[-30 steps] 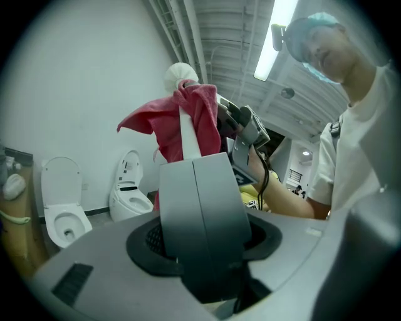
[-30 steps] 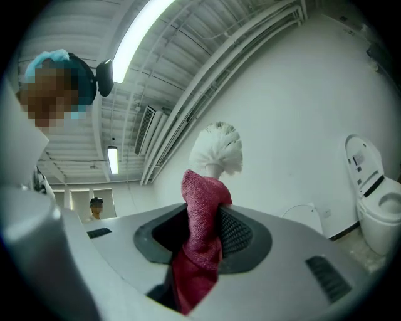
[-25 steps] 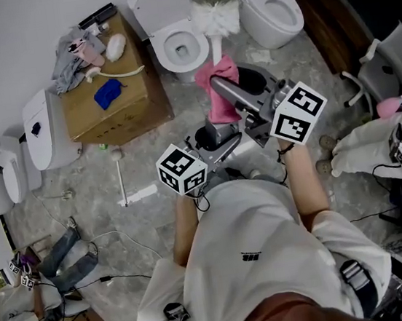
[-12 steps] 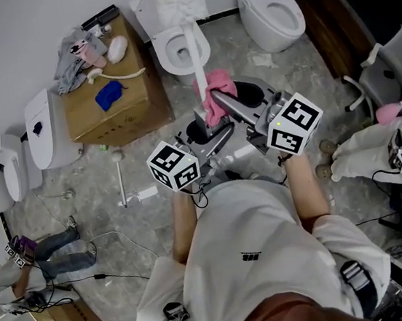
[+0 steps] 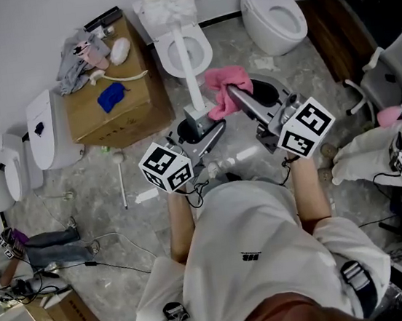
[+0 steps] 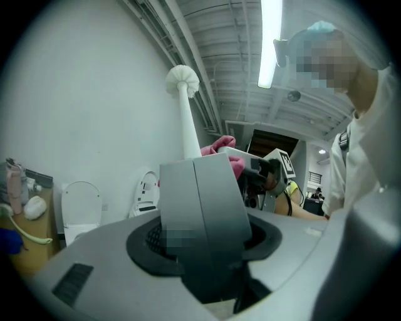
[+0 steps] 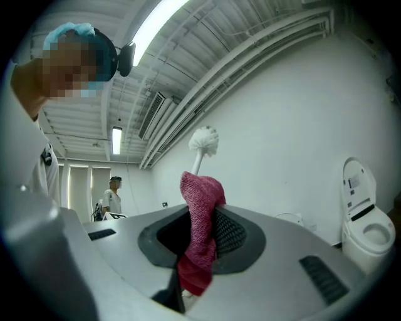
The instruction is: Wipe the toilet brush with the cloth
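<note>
Okay, the left gripper [image 5: 200,125] is clamped tight on the bottom end of the brush [image 5: 189,69] and carries it upright, white head [image 5: 164,5] on top, lined up in front of the toilet [image 5: 160,47]. A second ago that brush leaned away to the right with its head by the other toilet; now it has swung across and stands straight. Over to the right gripper [image 5: 237,96]: its jaws are closing, and the pink cloth [image 5: 219,87] is pinched between them, a fold poking out past the tips and the rest hanging down. Half a second back the cloth sat bunched right on the handle just above the left gripper. Now it has drifted off to the handle's right side, low down and just beside it, and from here I can't say whether any corner touches. So that looks to me like one pass on the lower handle finished, or a fresh bite being taken on the cloth. Either way, the upper handle and the head look untouched by the cloth for now, and it would have to come back onto the brush for the wiping to go on.
</note>
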Demonstrator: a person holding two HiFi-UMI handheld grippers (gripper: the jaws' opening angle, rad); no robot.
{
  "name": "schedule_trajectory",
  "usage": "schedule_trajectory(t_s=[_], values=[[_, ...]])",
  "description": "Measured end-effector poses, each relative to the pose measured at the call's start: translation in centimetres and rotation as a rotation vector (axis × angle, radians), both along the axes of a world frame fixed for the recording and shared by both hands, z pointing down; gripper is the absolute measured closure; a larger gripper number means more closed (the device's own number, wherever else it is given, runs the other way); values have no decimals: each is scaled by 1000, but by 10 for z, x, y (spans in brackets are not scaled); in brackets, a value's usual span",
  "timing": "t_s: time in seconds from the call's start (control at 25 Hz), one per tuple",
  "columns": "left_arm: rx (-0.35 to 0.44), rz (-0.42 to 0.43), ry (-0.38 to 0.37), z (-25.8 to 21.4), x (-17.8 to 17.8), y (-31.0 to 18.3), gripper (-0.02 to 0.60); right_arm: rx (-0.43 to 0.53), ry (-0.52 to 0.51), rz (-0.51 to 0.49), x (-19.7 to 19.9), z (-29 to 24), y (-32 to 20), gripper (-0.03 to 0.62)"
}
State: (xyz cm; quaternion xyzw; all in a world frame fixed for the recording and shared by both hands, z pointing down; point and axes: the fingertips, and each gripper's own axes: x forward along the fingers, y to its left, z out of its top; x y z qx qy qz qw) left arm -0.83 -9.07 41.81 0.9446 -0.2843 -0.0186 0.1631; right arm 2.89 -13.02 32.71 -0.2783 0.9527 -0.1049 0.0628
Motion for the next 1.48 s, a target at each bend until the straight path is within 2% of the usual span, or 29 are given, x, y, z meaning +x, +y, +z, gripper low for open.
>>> schedule_trajectory(t_s=[0.24, 0.56, 1.16, 1.48], values=[[21, -45, 4, -10, -22, -5, 350, 9, 27, 42, 9, 9, -4, 536], [26, -91, 6, -12, -33, -11, 350, -4, 67, 63, 16, 35, -2, 540], [63, -170, -21, -16, -30, -23, 350, -18, 90, 67, 14, 51, -3, 540], [83, -181, -38, -21, -34, -27, 350, -13, 97, 64, 5, 50, -6, 540]])
